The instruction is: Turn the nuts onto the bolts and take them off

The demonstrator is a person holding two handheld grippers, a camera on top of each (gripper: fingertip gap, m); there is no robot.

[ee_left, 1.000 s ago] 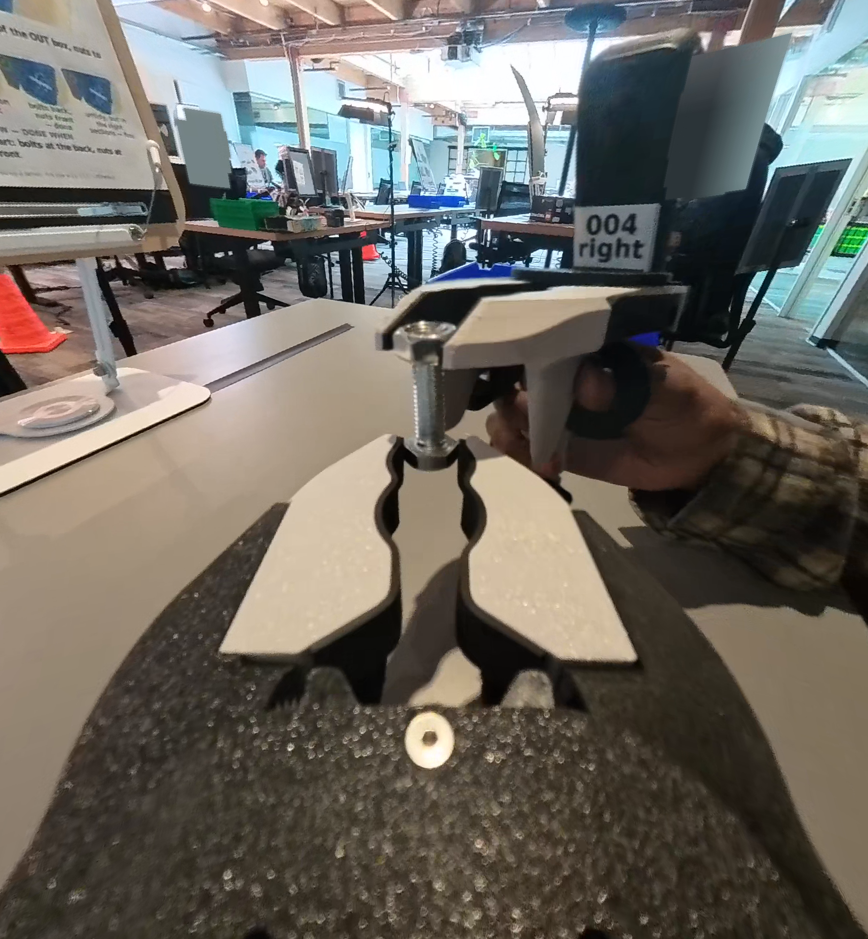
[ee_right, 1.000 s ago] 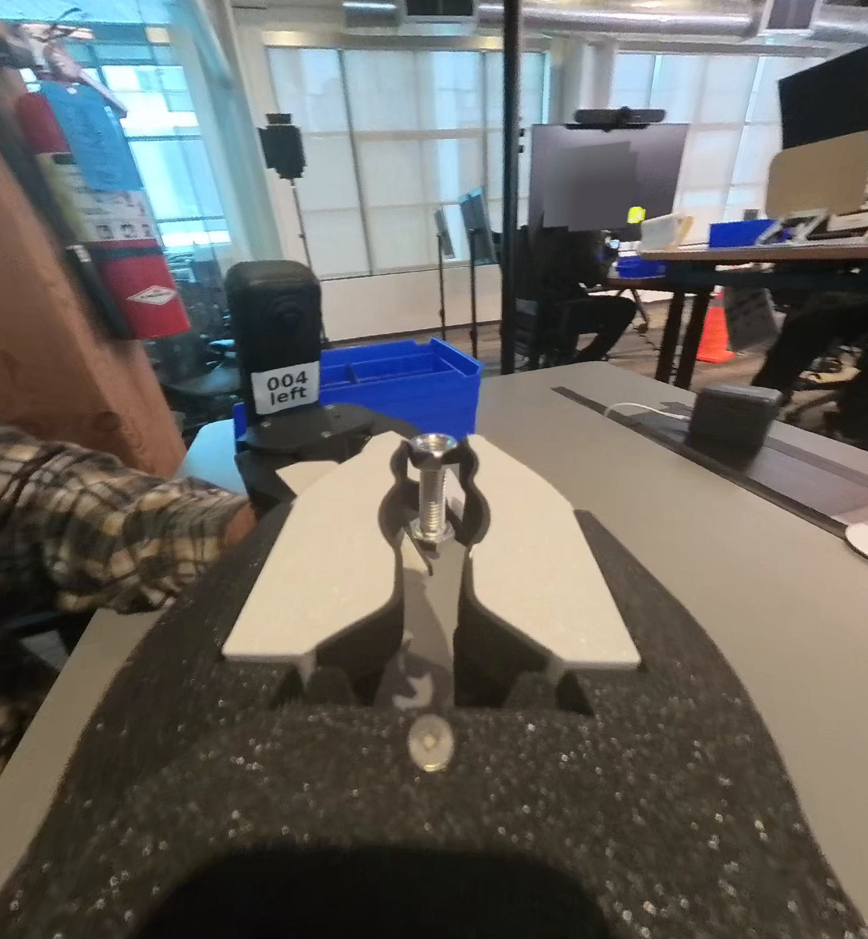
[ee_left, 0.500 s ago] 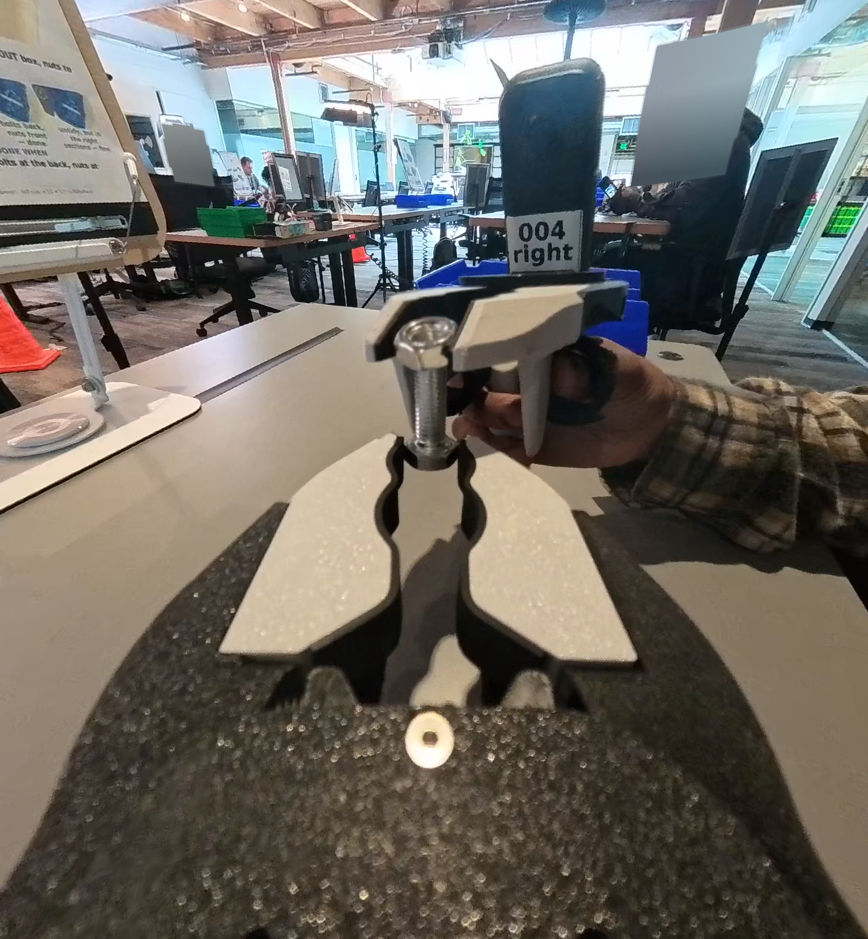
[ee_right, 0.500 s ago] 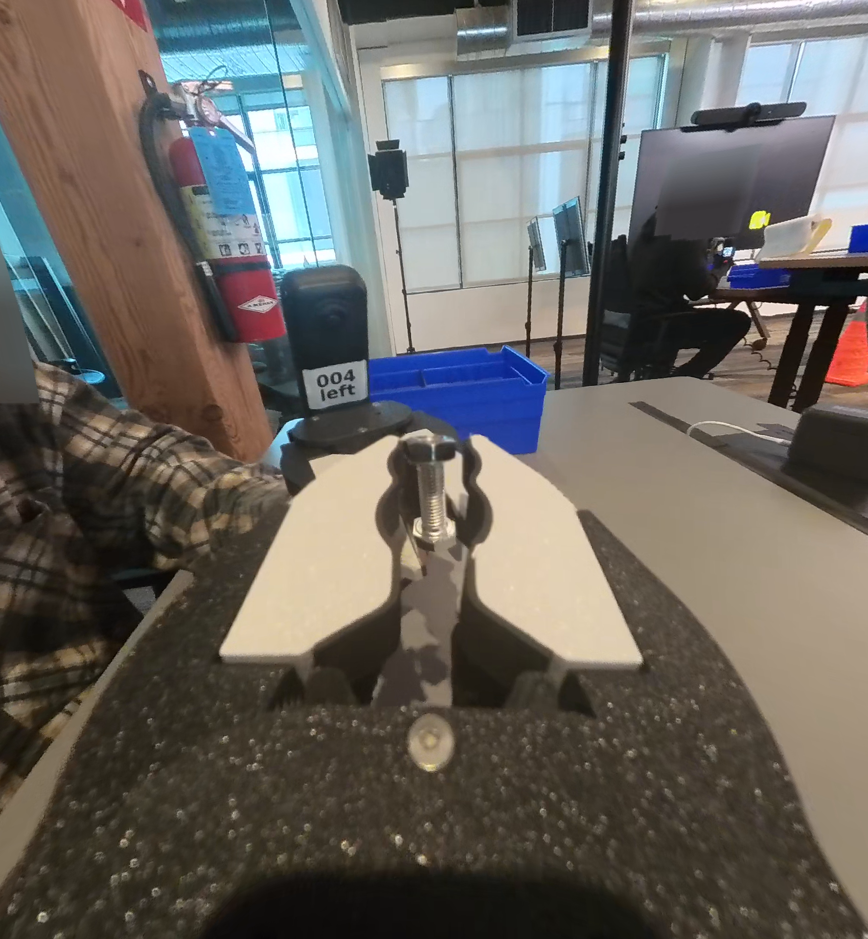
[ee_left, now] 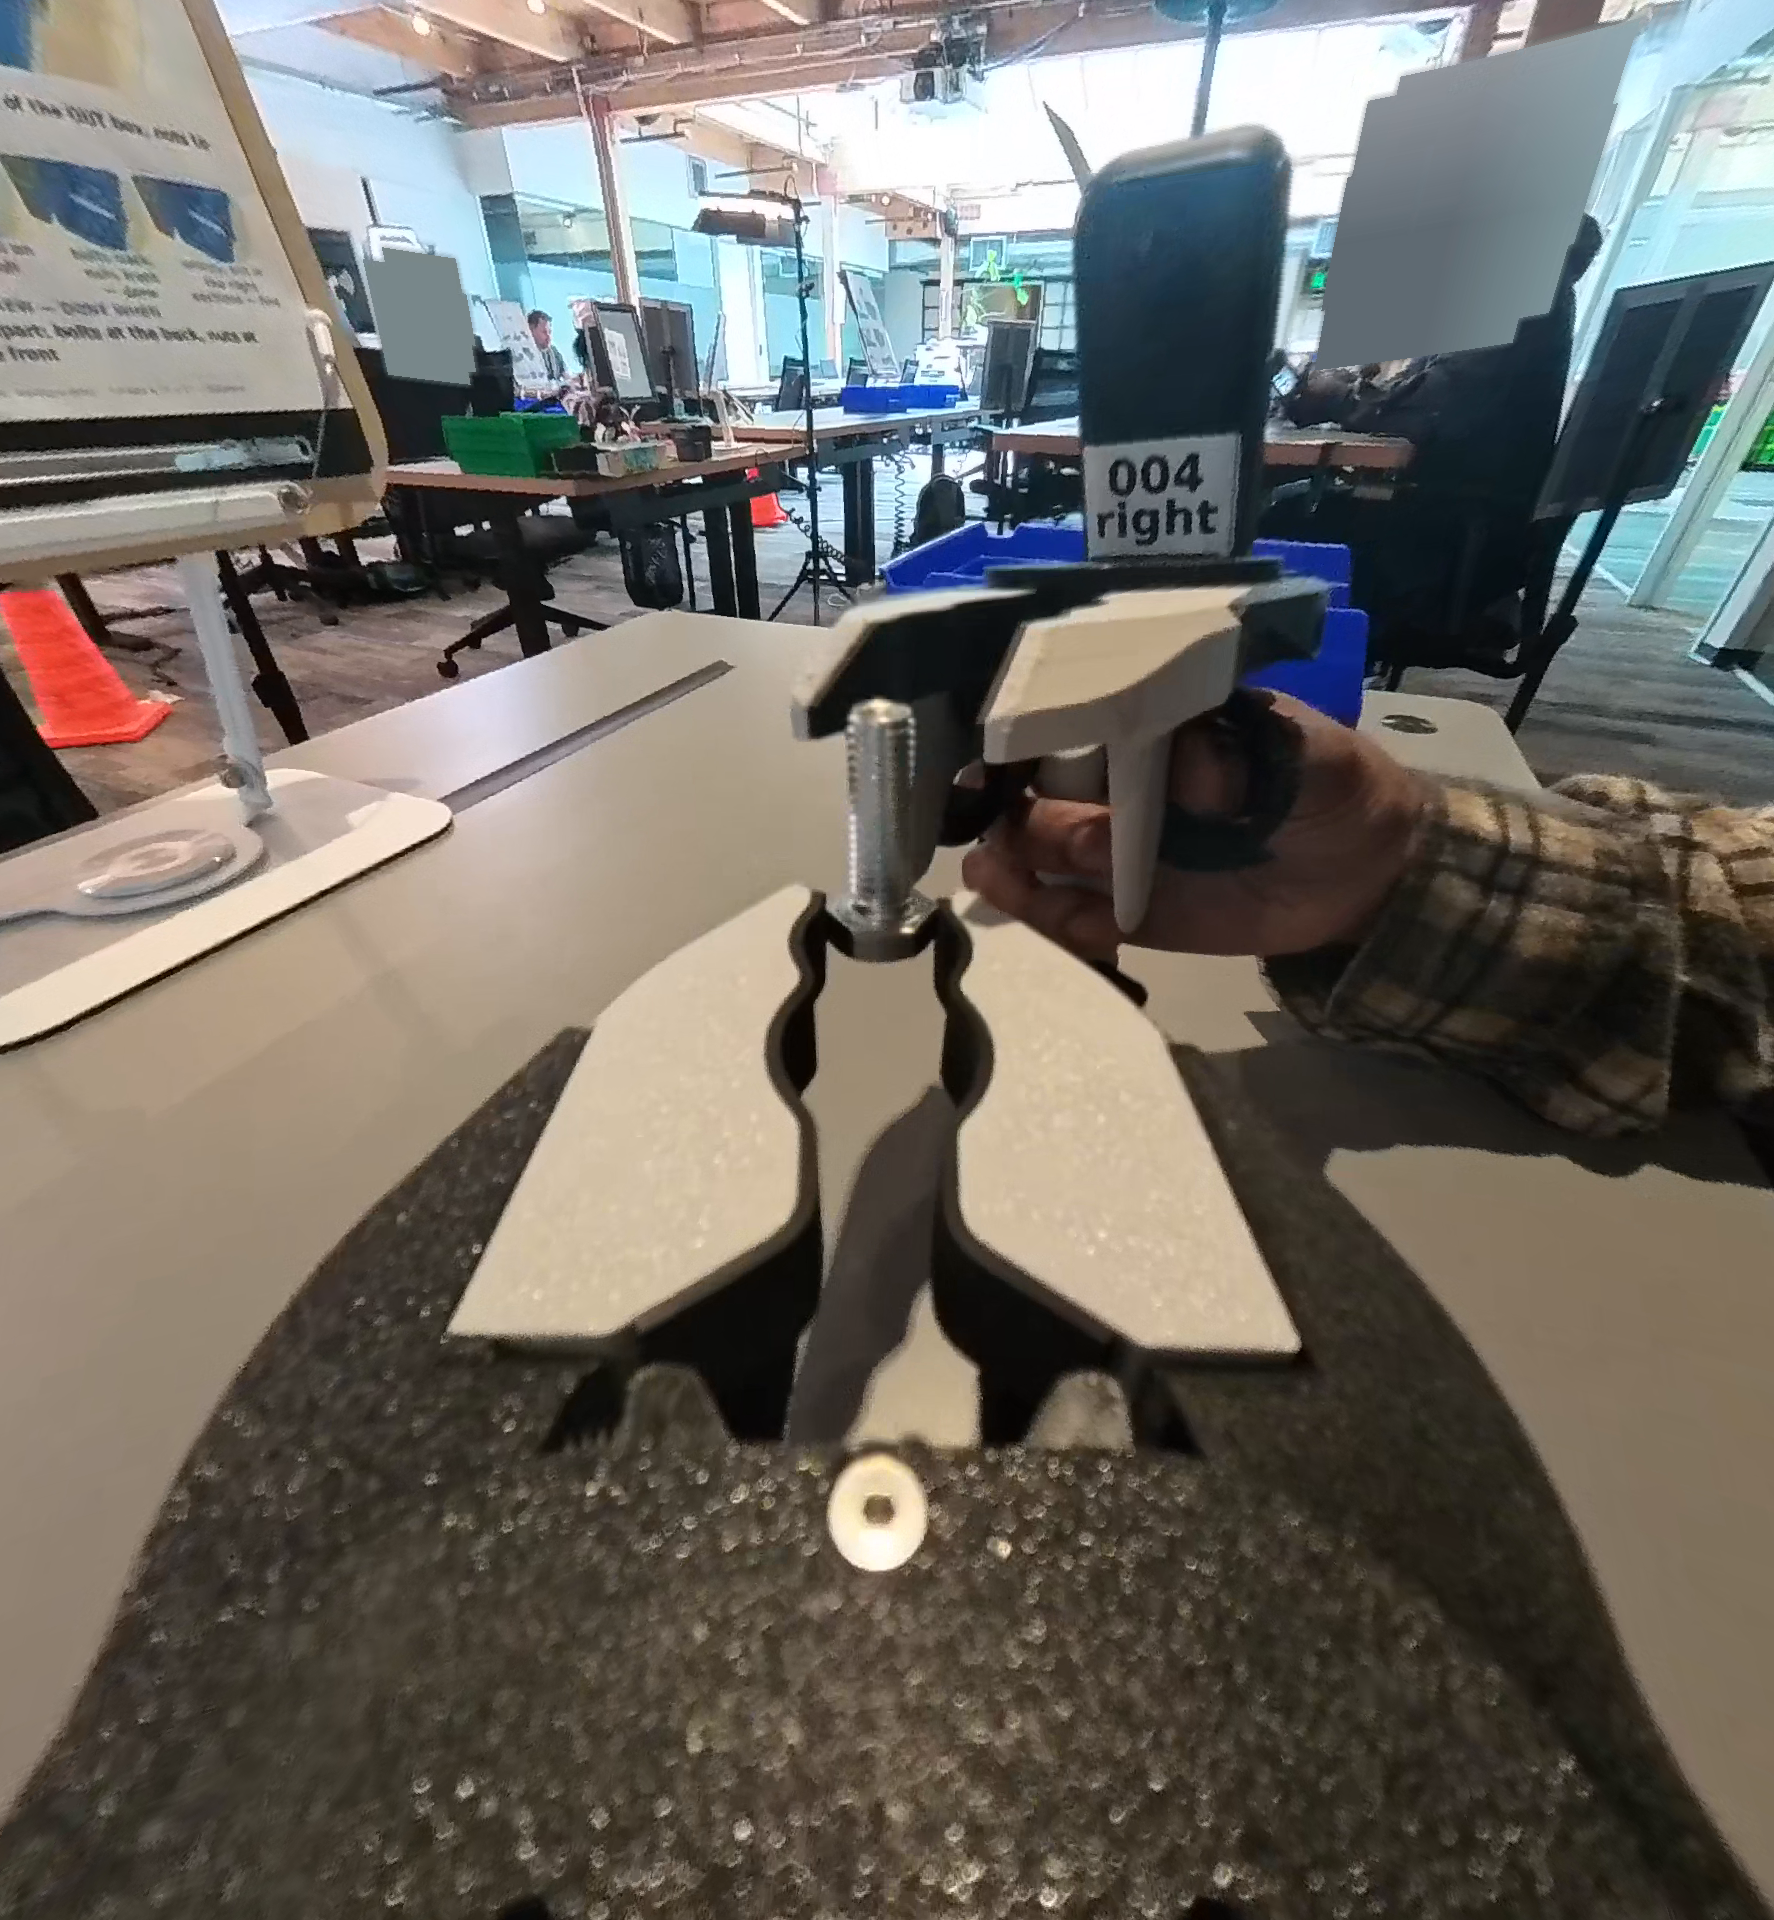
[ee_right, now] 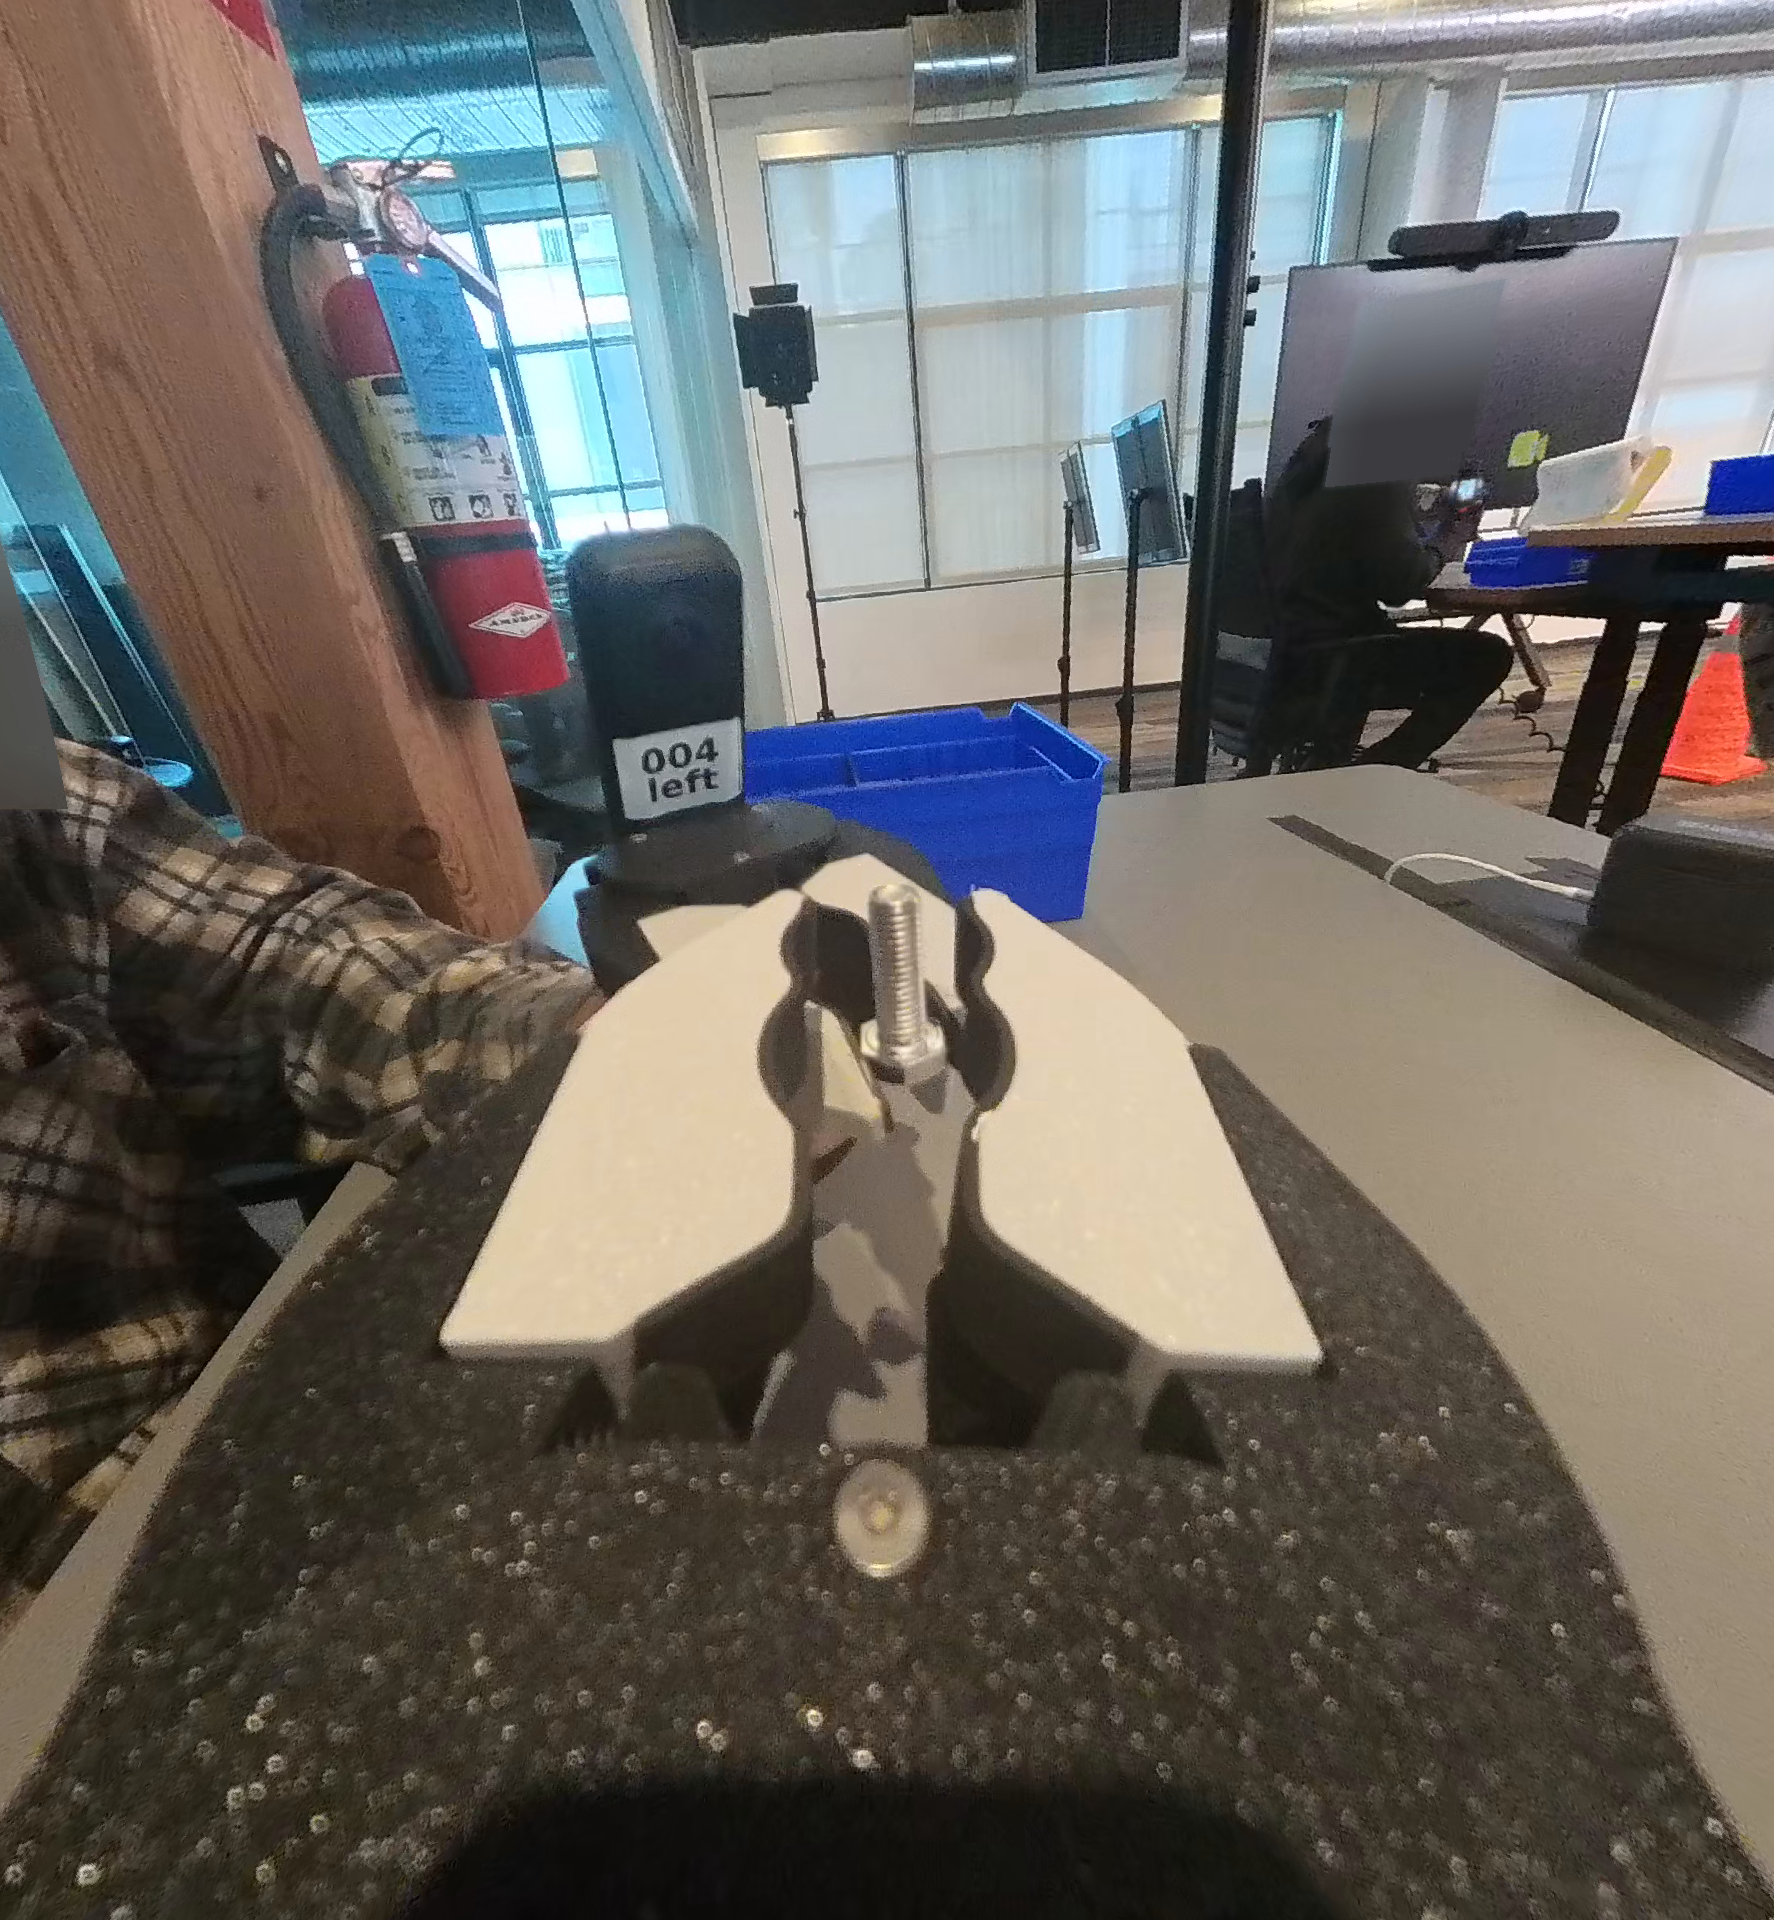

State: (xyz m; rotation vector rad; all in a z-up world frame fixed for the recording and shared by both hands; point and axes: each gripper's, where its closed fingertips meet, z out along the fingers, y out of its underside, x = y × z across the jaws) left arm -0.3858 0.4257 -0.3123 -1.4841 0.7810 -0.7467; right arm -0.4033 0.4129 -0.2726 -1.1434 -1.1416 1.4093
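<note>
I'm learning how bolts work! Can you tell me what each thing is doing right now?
Silver threaded metal bolt: upright, threaded tip bare at the top.
Left gripper: jaws shut on the bolt's hex base.
Right gripper: by the bolt's tip, nothing seen in its jaws; open or shut unclear.
Blue plastic bin: open-topped, contents hidden.

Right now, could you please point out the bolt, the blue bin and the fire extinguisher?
bolt (ee_left: 881,810), left wrist view, middle of threaded shaft
blue bin (ee_right: 966,842), right wrist view, front wall
fire extinguisher (ee_right: 493,613), right wrist view, red body
</note>
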